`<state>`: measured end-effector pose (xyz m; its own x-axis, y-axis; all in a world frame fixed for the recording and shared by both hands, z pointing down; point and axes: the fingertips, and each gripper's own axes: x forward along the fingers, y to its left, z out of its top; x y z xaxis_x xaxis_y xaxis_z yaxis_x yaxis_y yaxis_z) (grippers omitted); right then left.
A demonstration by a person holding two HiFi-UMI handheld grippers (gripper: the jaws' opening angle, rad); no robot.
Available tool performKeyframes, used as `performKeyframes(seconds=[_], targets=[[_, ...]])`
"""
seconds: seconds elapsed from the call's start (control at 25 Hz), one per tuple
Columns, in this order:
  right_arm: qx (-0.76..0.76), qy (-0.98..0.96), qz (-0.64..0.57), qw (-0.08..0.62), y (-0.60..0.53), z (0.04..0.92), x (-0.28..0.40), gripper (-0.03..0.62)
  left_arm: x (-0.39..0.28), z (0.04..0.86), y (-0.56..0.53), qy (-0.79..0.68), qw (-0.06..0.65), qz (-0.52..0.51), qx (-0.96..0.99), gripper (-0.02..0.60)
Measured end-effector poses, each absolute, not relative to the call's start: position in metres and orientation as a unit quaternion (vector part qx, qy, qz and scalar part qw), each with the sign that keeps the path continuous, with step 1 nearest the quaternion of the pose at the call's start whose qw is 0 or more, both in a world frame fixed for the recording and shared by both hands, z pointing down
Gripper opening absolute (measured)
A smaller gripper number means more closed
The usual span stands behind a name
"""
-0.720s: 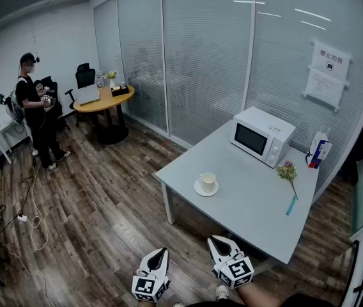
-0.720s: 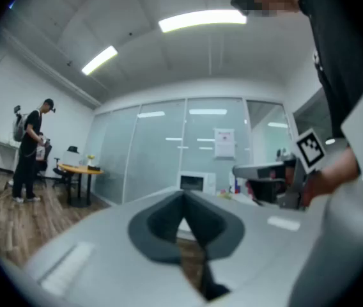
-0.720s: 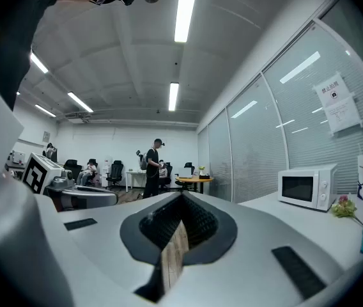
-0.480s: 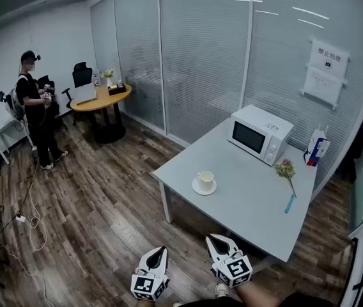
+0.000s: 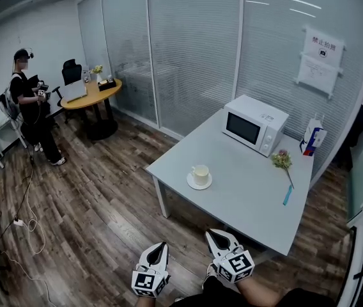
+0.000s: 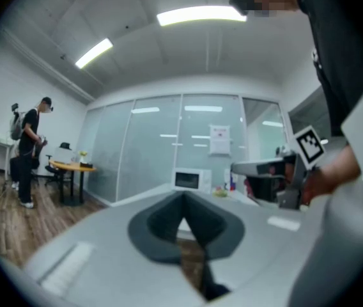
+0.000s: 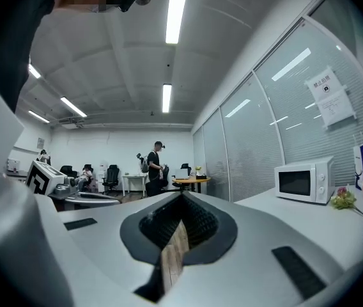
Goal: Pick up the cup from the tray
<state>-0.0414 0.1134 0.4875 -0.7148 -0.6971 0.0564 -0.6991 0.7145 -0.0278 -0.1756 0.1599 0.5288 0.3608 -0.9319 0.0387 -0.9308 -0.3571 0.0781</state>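
A cream cup (image 5: 200, 174) stands upright on a white saucer (image 5: 198, 184) near the left end of a grey table (image 5: 245, 197). Both grippers hang low in front of me over the wooden floor, well short of the table. My left gripper (image 5: 162, 245) is shut with nothing in it, its jaws meeting at a point (image 6: 183, 200). My right gripper (image 5: 212, 233) is shut too and holds nothing (image 7: 183, 197). Neither gripper view shows the cup.
On the table stand a white microwave (image 5: 255, 124), a carton (image 5: 310, 139), a flower (image 5: 280, 161) and a blue pen (image 5: 287, 195). Glass walls run behind it. A person (image 5: 31, 107) stands far left by a round wooden table (image 5: 92, 96). Cables (image 5: 15, 222) lie on the floor.
The head view has shifted: table, cup and the distant person sit slightly further left and higher in the picture. Both grippers stay shut at the bottom edge.
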Motion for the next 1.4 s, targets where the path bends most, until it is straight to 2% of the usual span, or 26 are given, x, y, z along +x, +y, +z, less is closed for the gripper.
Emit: performKeyframes(seconds=[0.48,0.92,1.4], targets=[[0.375,-0.926,0.038,0.014,0.014,0.5,-0.031,-0.011,-0.152,0.533,0.061,-0.546,0.04,0.026,0.837,0.003],[0.352,-0.935,0.041,0.035,-0.09,0.51,0.002,-0.011,-0.111,0.54,-0.06,-0.531,0.052,0.059,0.844,0.003],[0.353,-0.933,0.044,0.057,-0.145,0.53,0.023,-0.011,-0.086,0.566,-0.139,-0.519,0.068,0.08,0.848,0.003]])
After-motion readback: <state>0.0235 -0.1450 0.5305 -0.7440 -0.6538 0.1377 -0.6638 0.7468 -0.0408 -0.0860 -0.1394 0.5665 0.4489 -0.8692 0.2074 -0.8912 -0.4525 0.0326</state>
